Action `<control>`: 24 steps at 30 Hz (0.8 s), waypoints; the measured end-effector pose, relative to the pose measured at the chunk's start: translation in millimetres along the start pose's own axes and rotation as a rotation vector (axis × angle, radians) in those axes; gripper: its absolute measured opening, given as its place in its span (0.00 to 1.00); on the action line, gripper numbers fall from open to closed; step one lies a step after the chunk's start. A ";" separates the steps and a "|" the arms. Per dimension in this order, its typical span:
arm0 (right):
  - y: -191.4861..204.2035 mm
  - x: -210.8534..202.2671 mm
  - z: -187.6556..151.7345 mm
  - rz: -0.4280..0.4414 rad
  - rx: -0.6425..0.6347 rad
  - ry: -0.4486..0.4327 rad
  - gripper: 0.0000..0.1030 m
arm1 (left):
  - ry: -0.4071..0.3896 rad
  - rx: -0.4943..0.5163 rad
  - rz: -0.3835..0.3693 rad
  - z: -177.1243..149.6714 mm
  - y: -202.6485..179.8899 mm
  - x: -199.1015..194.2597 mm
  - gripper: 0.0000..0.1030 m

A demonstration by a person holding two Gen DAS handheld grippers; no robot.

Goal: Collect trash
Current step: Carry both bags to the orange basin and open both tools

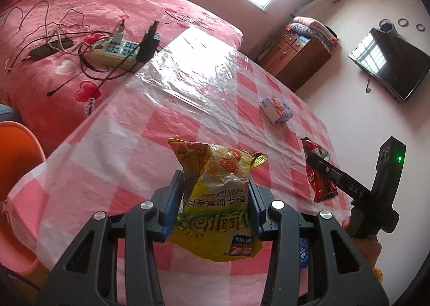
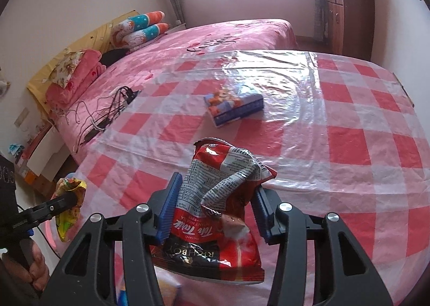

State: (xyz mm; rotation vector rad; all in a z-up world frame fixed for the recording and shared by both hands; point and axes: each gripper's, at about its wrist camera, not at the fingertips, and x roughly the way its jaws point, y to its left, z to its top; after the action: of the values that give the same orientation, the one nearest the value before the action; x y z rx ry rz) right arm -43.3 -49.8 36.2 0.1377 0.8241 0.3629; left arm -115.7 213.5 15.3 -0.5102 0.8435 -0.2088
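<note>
Over the near edge of the table (image 2: 349, 123), both grippers are already loaded. The left gripper (image 1: 215, 206) is closed on a yellow bag (image 1: 217, 198), which is held upright between the blue pads (image 1: 172, 203), its long axis running away from the camera and its torn end farthest off. The right gripper (image 2: 215, 206) is clamped on a red bag (image 2: 215, 212), crumpled, with its long axis likewise pointing forward along the fingers. Both bags are judged to be lifted clear of the checked cloth, though contact at their lower corners cannot be ruled out.

One item is left on the table: a small tissue pack (image 2: 233, 107), lying flat towards the middle, ahead of the right gripper and slightly left of its line. In the left wrist view the same pack (image 1: 276, 109) is seen ahead and to the right, so the right gripper is judged the nearer. Whether it counts as trash cannot be told. No bin is visible in either view, so the direction of the drop cannot be stated.

On the red bag, "Teh Tarik", "INSTANT" and "RICH BOY" can be read, upside down. On the yellow bag, Chinese characters and part of a word ending "MILD" are seen, inverted; the small English line is too blurred to read. On the right gripper's finger, "DAS" is printed.
</note>
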 end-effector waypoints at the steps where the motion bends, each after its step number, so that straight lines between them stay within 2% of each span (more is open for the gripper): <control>1: 5.1 -0.6 0.5 0.010 -0.004 0.001 0.49 | -0.006 -0.004 -0.002 0.7 2.7 -3.3 0.44; 8: 49.8 0.9 0.2 0.100 -0.046 0.029 0.49 | -0.044 -0.034 -0.002 2.3 23.5 -24.3 0.44; 14: 105.3 8.2 -8.7 0.176 -0.131 0.069 0.49 | -0.091 -0.076 0.018 2.9 48.9 -48.8 0.44; 24: 206.3 22.0 -20.7 0.315 -0.281 0.129 0.49 | -0.176 -0.207 0.120 -2.7 122.3 -94.5 0.44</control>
State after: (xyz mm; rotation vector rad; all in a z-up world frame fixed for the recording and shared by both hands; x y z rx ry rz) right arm -99.0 149.7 60.5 -0.0198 0.8711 0.7866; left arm -182.2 353.1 13.8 -0.6596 0.7239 0.0345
